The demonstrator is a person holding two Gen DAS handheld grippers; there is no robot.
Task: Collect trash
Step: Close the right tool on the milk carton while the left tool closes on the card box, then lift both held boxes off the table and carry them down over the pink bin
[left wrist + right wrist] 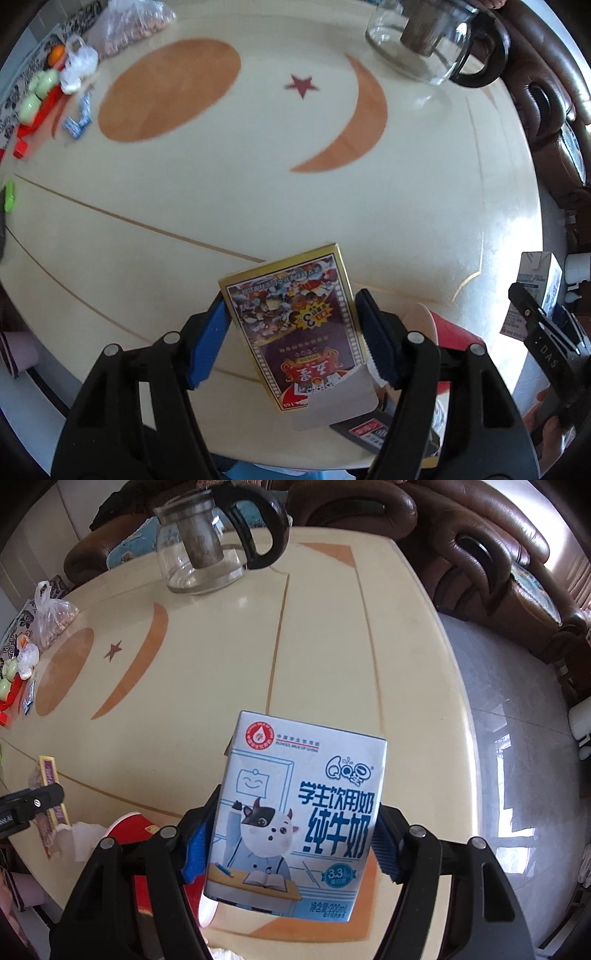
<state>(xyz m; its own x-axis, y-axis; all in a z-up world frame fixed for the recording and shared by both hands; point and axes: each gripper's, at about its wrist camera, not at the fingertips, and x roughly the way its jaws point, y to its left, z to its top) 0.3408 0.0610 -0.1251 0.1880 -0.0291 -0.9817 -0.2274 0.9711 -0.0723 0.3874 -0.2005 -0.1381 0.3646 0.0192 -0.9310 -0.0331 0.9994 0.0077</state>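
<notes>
1. Left wrist view showed the left gripper (pixel 291 332) with its blue-padded fingers (pixel 207 343) clamped on the long edges of a playing card box (pixel 295 325), which was held above the cream surface (pixel 258 206) with its top flap open toward the camera.
2. Just right of that box, behind the right-hand finger, a red paper cup (pixel 448 334) lay near the surface's close edge, and a dark flat packet (pixel 365 432) lay under the box's flap.
3. At the far right of the same view, the right gripper (pixel 546 332) appeared with a milk carton (pixel 535 280) in its grip.
4. Right wrist view showed the right gripper (pixel 291 834) squeezing the milk carton (pixel 299 812) by its two sides, the printed front with the cartoon cow facing the camera, held upright above the surface (pixel 332 646).
5. To its left were the red cup (pixel 129 830) with crumpled white paper (pixel 83 840) at its mouth, and beyond them the card box (pixel 51 790) beside a finger of the left gripper (pixel 35 803).
6. A glass teapot (pixel 207 546) with a black handle stood at the far edge; a plastic bag of nuts (pixel 55 620) and small wrappers (pixel 27 696) lay far to the left.
7. A brown leather sofa (pixel 498 554) stood beyond the surface.
</notes>
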